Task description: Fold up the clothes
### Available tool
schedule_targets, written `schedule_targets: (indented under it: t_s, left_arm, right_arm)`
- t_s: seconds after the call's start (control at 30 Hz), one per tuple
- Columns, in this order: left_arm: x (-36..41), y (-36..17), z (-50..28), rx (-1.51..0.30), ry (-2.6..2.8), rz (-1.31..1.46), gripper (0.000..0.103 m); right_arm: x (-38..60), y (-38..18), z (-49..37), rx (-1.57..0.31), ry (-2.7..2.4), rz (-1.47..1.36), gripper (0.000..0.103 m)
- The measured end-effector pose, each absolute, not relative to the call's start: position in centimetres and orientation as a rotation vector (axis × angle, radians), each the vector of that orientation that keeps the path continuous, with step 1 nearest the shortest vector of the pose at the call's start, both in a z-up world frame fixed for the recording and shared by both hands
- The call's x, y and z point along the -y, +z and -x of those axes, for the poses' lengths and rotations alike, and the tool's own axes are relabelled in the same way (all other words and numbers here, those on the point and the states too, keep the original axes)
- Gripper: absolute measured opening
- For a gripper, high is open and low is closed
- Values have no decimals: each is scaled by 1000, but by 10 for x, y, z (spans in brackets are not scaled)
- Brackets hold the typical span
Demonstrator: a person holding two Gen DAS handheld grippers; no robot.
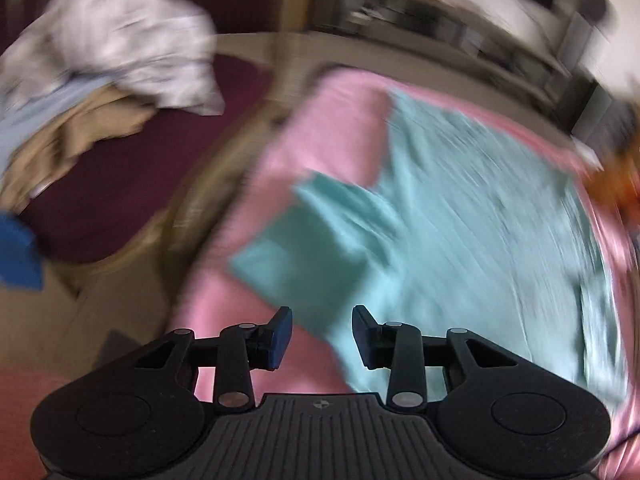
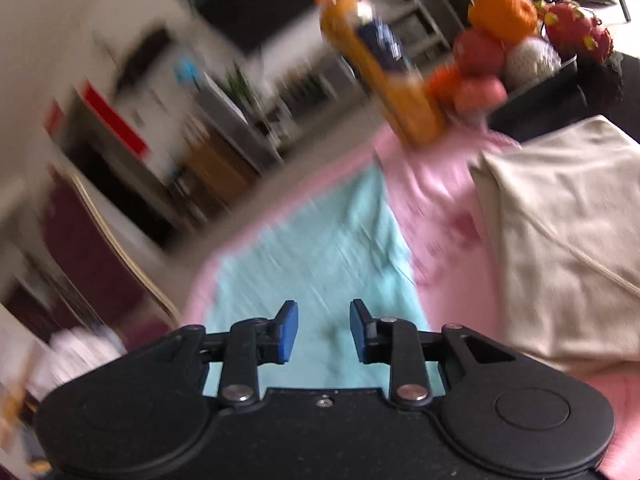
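Teal shirt lies spread on the pink cloth that covers the table, and both my grippers hang above it. My left gripper has its jaws partly apart with nothing between them. My right gripper looks the same, partly apart and holding nothing. So I think I am between folds right now, with no cloth in either gripper.

One sleeve sticks out to the side of the shirt. I think my next move is to go down, pinch that sleeve or a shirt edge, and bring it over the middle. I will need to pinch only the teal cloth and not the pink one under it.

My left camera shows the sleeve and most of the shirt. It also shows a pile of clothes on a dark red seat beside the table, still waiting for me.

My right camera shows only a long strip of the shirt. But it shows a folded beige garment lying just beside the shirt, a leaning orange bottle, and a heap of fruit at the far end. Both pictures are blurry.
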State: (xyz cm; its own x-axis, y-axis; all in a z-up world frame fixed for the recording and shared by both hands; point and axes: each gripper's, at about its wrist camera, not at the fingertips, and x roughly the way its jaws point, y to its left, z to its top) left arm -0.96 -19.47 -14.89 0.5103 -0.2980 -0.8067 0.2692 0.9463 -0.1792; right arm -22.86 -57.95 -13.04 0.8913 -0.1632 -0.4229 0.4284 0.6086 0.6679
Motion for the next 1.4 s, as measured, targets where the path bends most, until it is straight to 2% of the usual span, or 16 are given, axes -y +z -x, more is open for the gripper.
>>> schedule_targets:
  t_s: [0.13, 0.6, 0.63, 0.67, 0.73, 0.8, 1.07, 1.27, 1.4]
  left_arm:
    - [175, -156, -22, -1074, -271, 237, 28]
    - [181, -183, -63, -1112, -78, 246, 27]
    - [182, -183, -63, -1104, -78, 233, 26]
    - [184, -183, -61, -1093, -83, 210, 19]
    - [188, -180, -56, -1061, -88, 162, 5]
    - [189, -176, -52, -1028, -79, 122, 2]
    - [214, -139, -26, -823, -105, -47, 1]
    - [286, -110, 30, -560, -328, -311, 1]
    - [337, -121, 79, -484, -581, -523, 1]
  right_arm:
    - [582, -127, 235, -233, -307, -909, 41]
    - [577, -122, 228, -235, -262, -886, 45]
    - [577, -122, 227, -241, -261, -885, 45]
    - [576, -122, 226, -247, -262, -881, 45]
    - [576, -122, 225, -259, -272, -869, 46]
    - [576, -123, 224, -264, -287, -862, 45]
    - [585, -126, 235, -246, -356, -912, 45]
    - [592, -127, 242, -233, -377, -944, 46]
    - [596, -129, 243, -239, -384, -960, 46]
